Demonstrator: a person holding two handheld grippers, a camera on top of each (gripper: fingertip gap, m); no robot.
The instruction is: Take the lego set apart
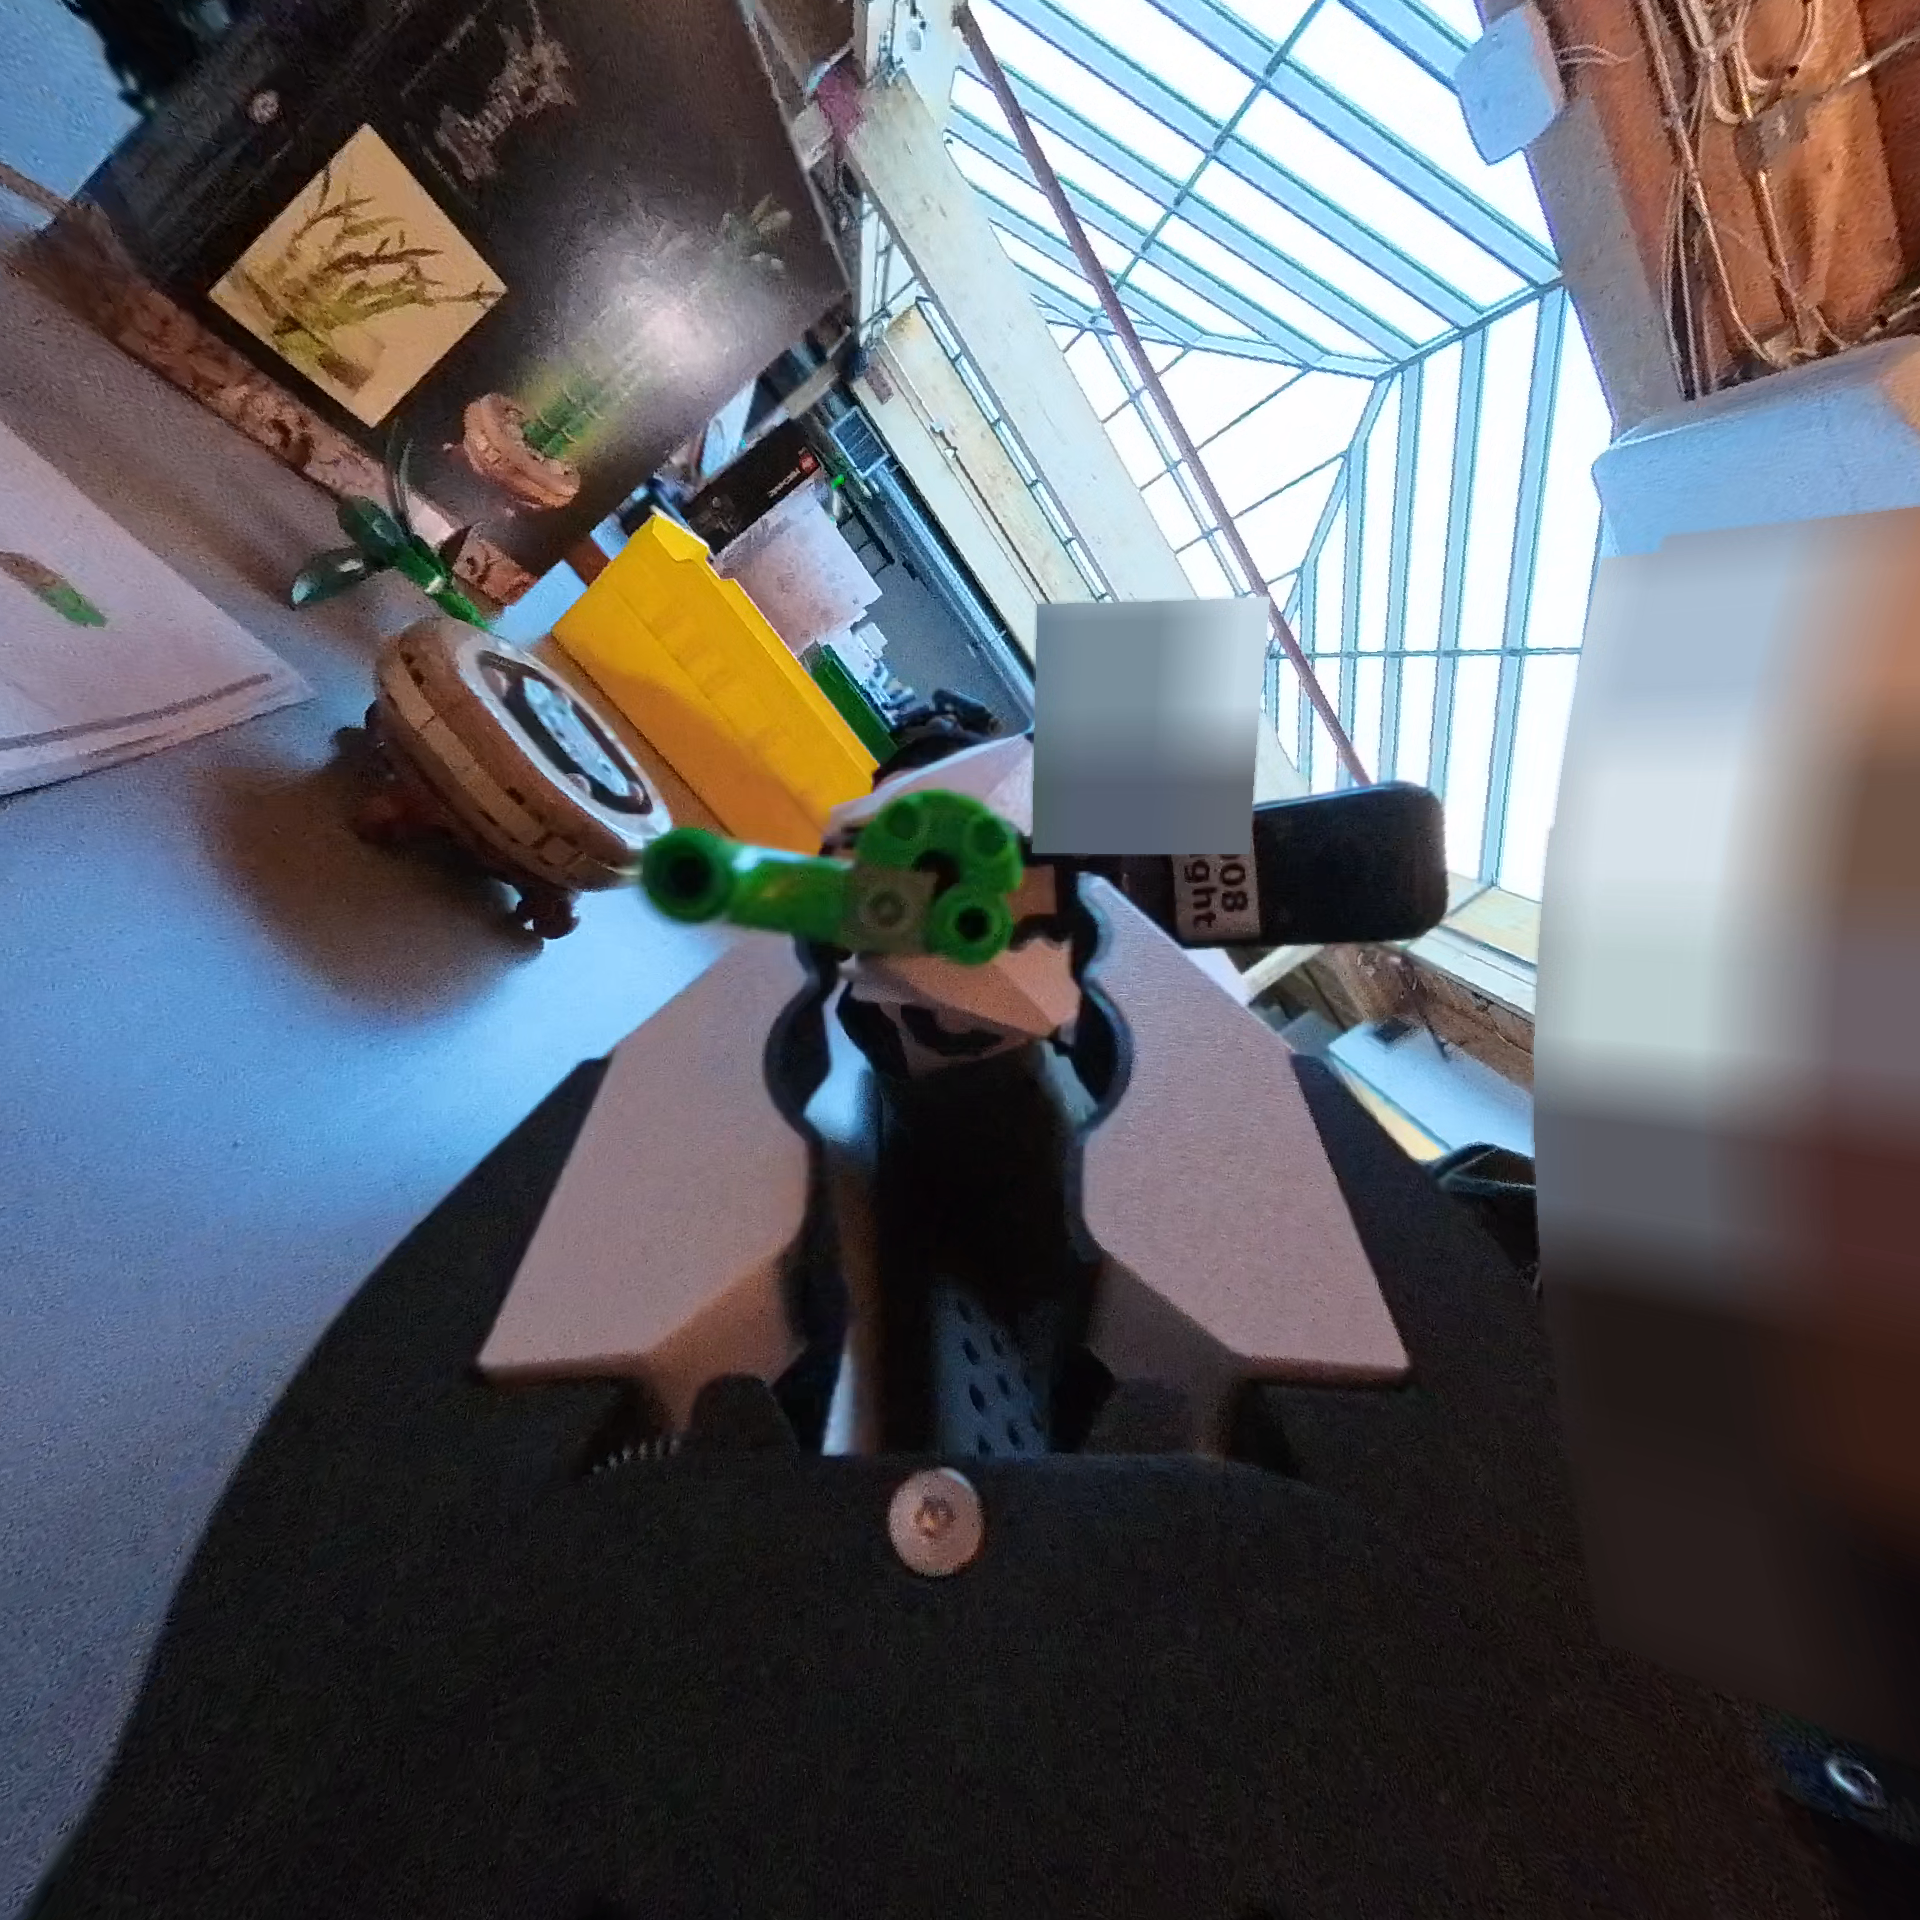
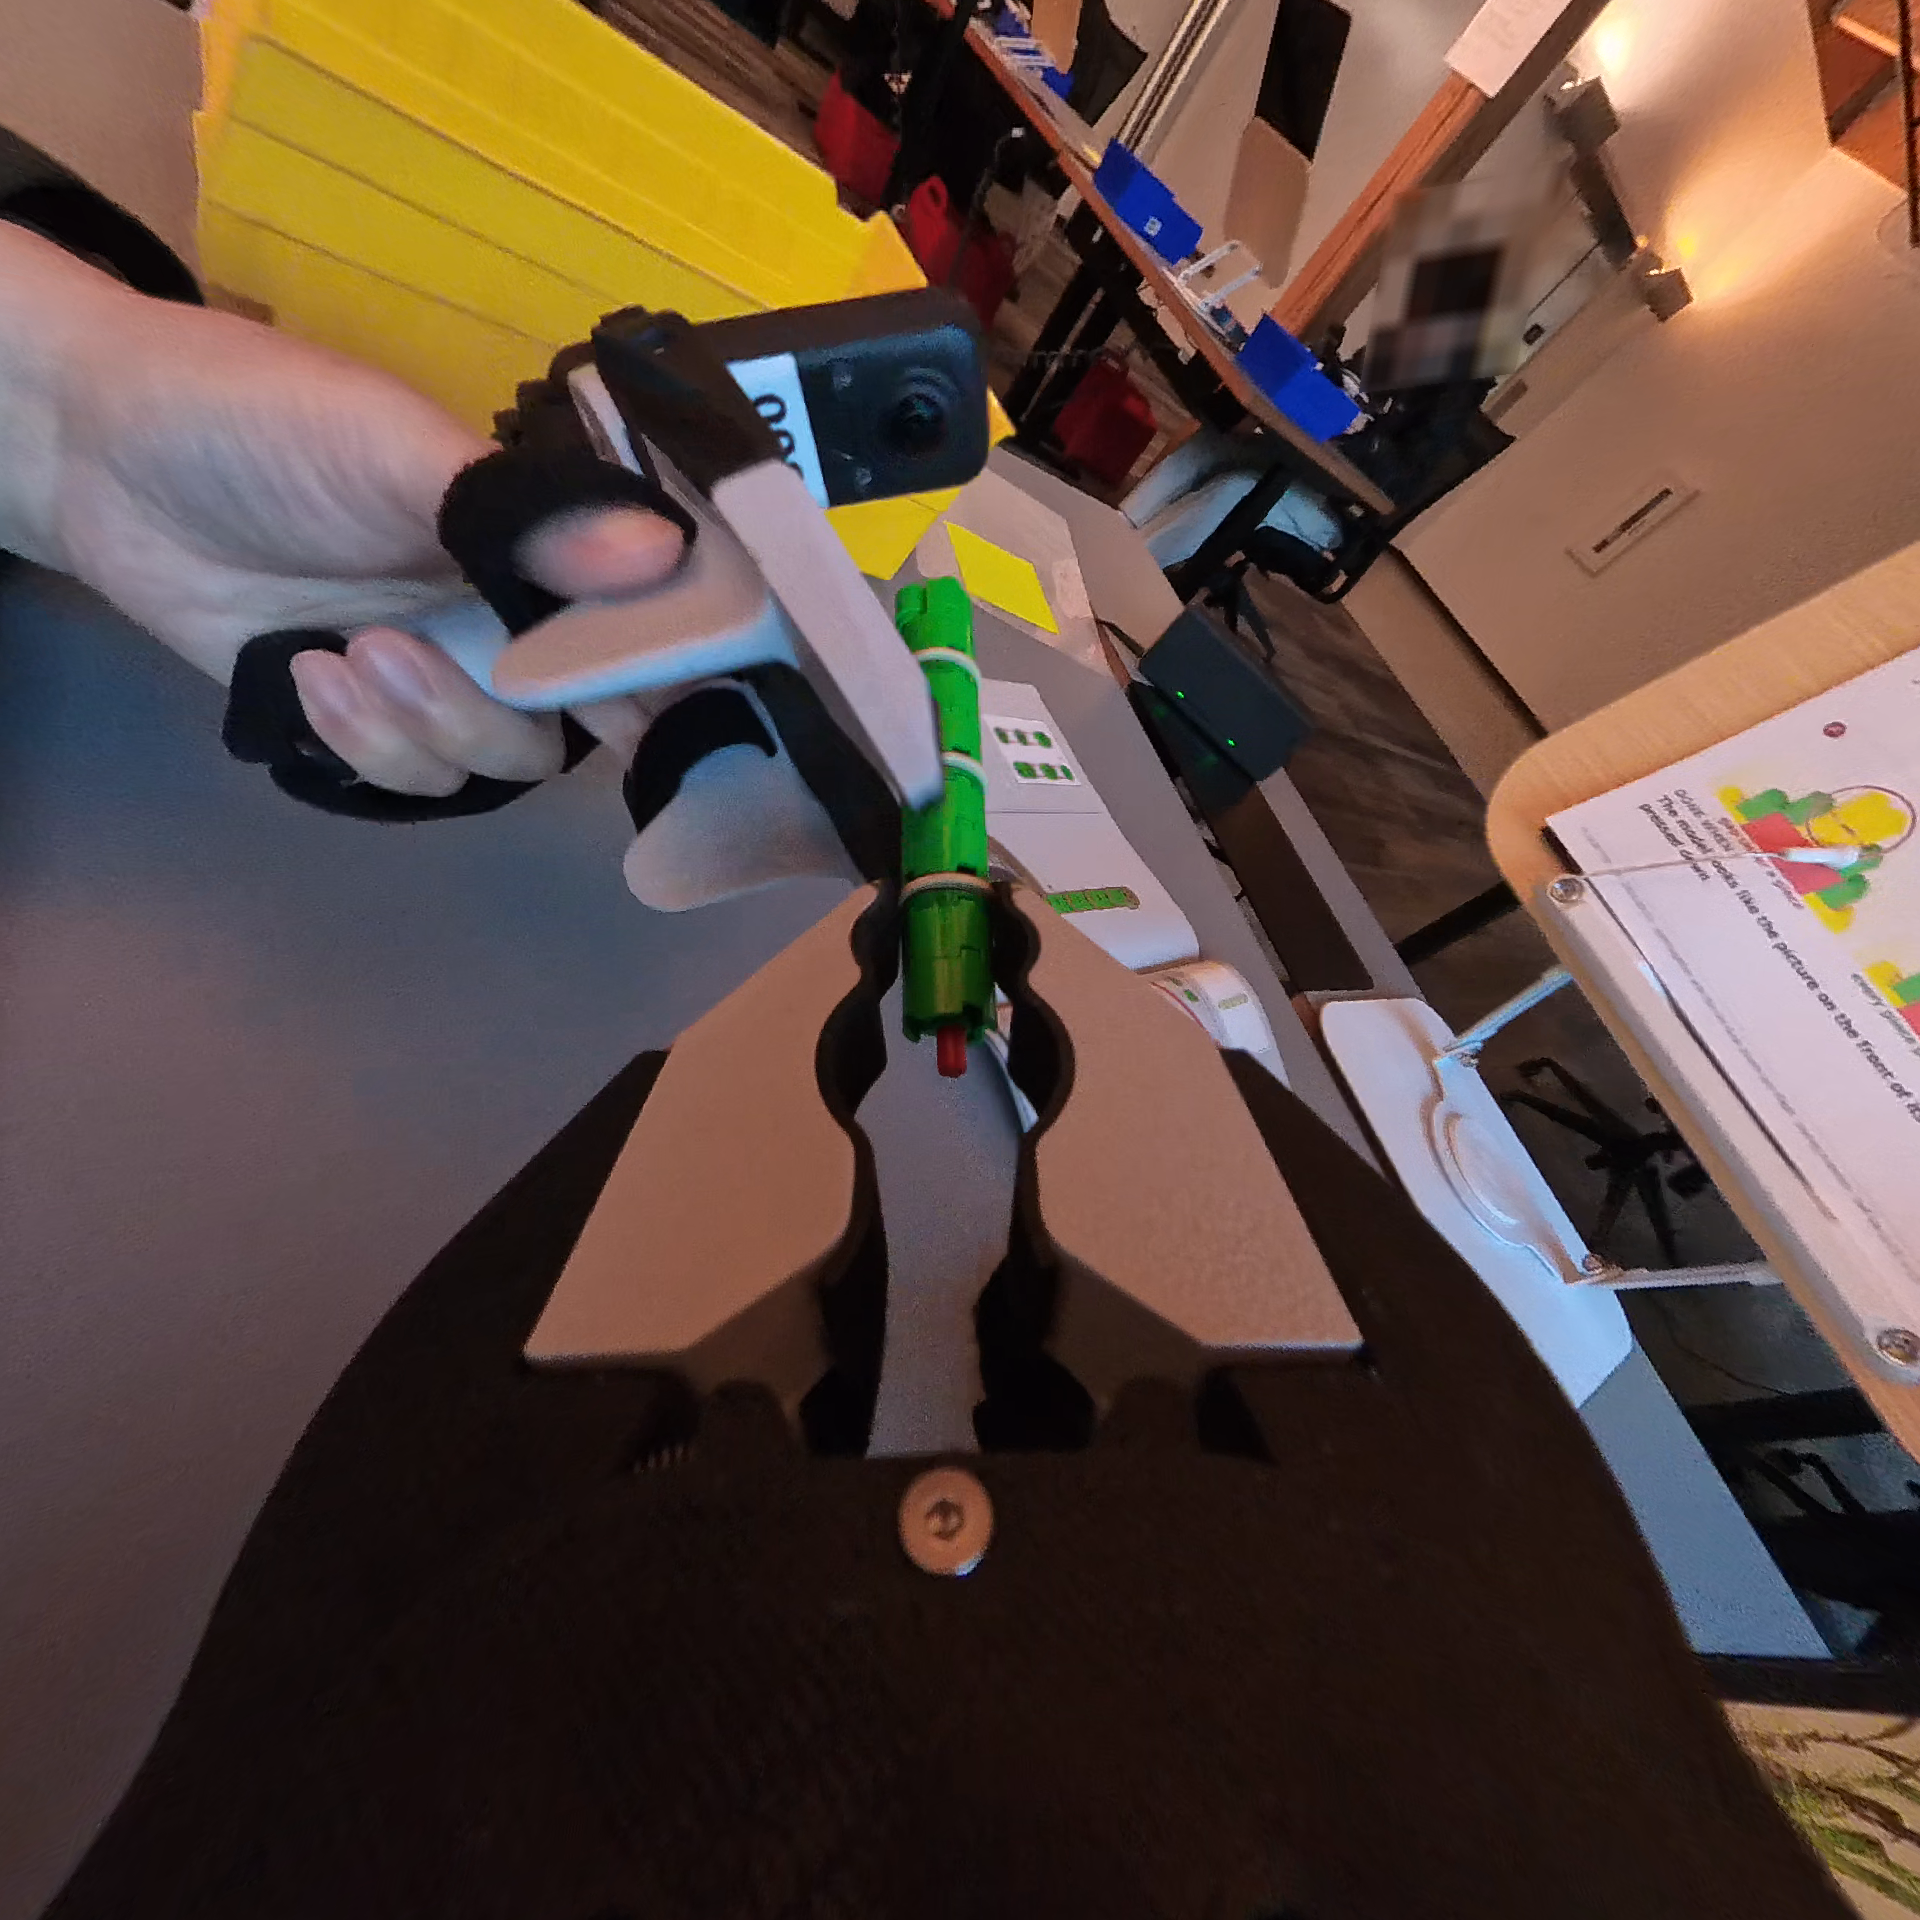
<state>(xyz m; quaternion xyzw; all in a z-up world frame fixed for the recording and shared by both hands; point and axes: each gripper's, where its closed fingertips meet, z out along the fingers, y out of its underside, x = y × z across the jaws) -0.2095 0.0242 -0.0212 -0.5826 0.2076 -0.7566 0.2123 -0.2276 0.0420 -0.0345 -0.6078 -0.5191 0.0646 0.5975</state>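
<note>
We hold the green stalk [image 2: 940, 831] aloft between both grippers: our right gripper [image 2: 940, 977] clamps its 6 o'clock end, our left gripper [image 2: 883, 769] its middle. Light, rigid, snap-fit plastic; grip beside a joint and pull straight.

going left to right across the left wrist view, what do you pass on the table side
White instruction sheet → dark green leaf piece → round tan pot base → yellow bin → bright green stalk piece at the left gripper tips.
</note>
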